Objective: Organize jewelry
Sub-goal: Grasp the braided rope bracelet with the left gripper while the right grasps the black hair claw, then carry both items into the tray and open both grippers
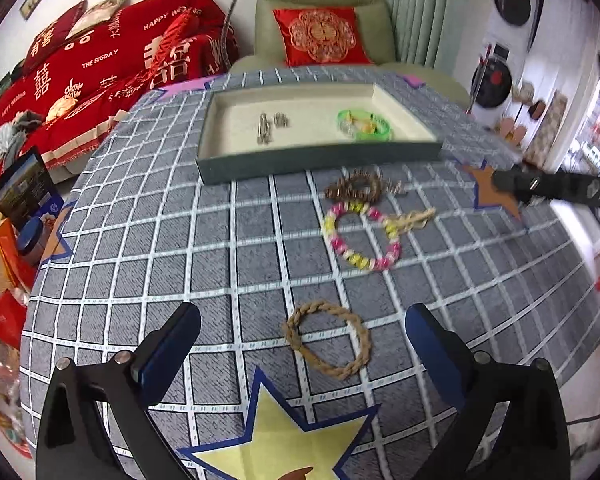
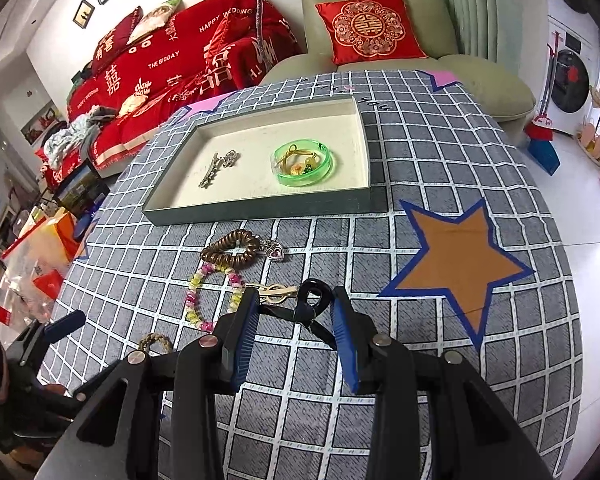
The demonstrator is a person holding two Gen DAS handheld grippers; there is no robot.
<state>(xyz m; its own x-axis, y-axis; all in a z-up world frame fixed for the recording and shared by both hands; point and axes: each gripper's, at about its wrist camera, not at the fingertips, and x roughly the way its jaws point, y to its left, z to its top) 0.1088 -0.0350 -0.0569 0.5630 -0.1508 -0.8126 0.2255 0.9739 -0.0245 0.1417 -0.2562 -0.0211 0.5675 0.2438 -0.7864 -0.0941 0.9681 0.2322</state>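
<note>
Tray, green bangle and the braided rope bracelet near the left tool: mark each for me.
tray (image 2: 260,210): right wrist view, on its near outer wall.
green bangle (image 2: 327,169): right wrist view, on its right rim.
braided rope bracelet (image 1: 300,346): left wrist view, on its left strand.

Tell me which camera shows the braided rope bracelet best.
Left wrist: the rope bracelet lies whole on the cloth, between the open jaws. The right wrist view catches only a sliver, cut off behind its own gripper.

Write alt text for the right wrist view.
The right gripper, jaws open, straddles a black hair clip on a grey checked tablecloth. Beyond lie bracelets and a tray holding a green bangle.
</note>
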